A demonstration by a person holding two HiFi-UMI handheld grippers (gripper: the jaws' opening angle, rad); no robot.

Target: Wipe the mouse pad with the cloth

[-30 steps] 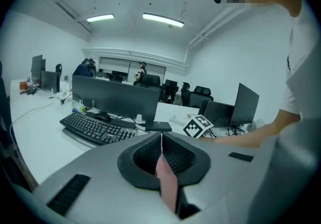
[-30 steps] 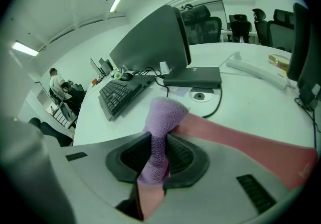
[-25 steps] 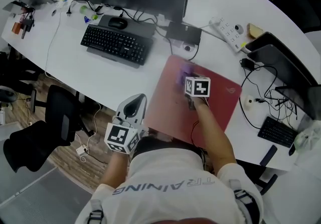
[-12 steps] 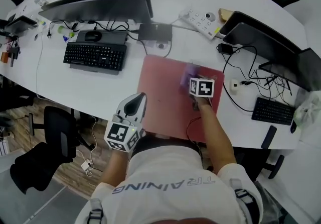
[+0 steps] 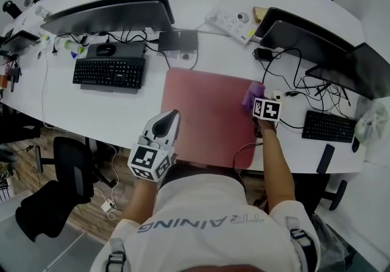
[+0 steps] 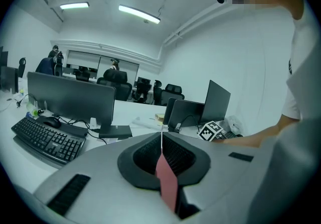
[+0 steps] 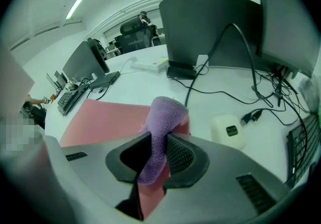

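We hold the purple terry cloth pinched between the jaws of the right gripper. The cloth's long axis runs along the jaws, away from the gripper. Its rounded, folded tip points towards the dark monitor stands at the back of the white table. The pile looks soft and nubbly against the ribbed black jaw pads.

In the head view the right gripper and the cloth sit at the far right corner of the flat, matte red mouse pad. The cloth rests at the pad's right edge. The pad is a rounded-corner rectangle lying flat on the table. Its sides are close to equal from here, so we cannot tell its long axis. A small cream plastic box with a dark button lies just beside that corner among black cables.

The left gripper hovers by the pad's near left corner. Its jaws are pressed together on nothing, with only a sliver of red pad showing through the slit below them. A black keyboard lies left of the pad, well apart from it.
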